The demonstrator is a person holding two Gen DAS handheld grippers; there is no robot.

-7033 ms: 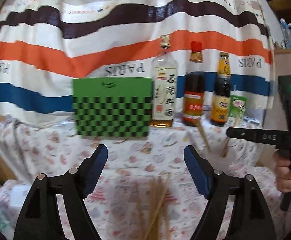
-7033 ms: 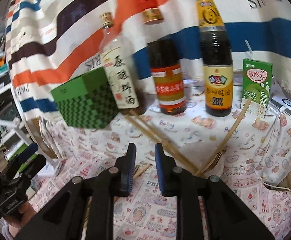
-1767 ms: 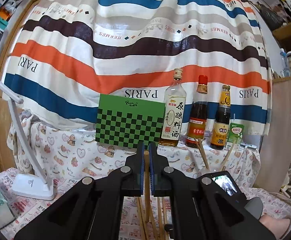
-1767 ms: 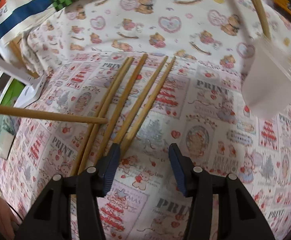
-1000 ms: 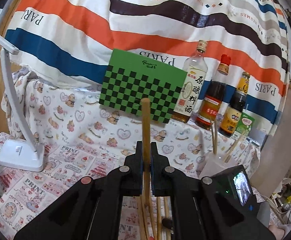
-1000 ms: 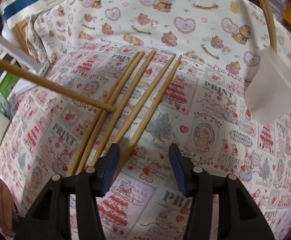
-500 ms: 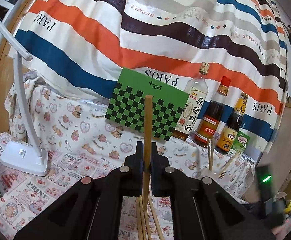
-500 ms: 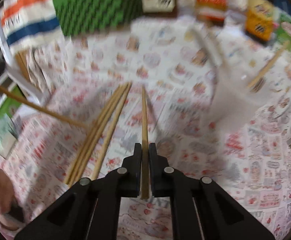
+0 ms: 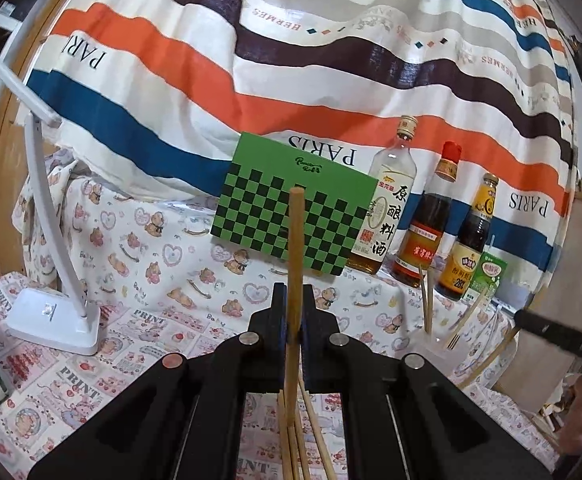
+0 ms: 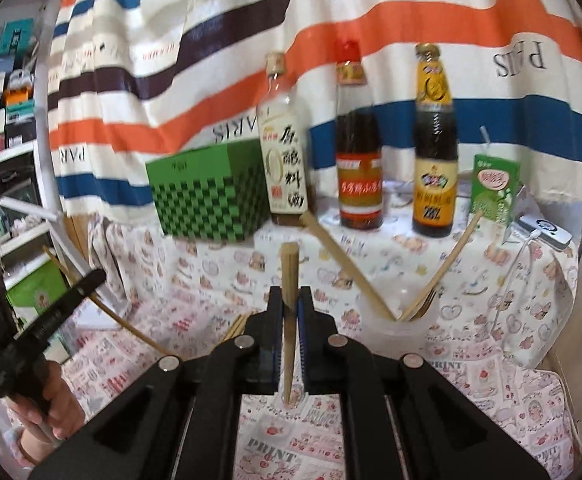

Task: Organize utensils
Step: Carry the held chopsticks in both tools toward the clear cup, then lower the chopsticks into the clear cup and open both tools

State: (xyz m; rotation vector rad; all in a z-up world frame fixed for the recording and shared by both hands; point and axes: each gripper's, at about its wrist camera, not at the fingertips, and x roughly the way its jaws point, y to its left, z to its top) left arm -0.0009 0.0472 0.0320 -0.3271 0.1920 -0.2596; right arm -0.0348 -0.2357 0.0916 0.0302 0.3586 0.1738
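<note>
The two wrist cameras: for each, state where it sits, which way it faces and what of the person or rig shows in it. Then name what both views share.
Left wrist: on the left gripper, facing the striped curtain and green checkered box; its fingers clamp a chopstick.
Right wrist: on the right gripper, facing the three bottles and clear cup; it clamps another chopstick; the person's hand shows lower left.
Shared: box, bottles, cup, green carton, curtain.
</note>
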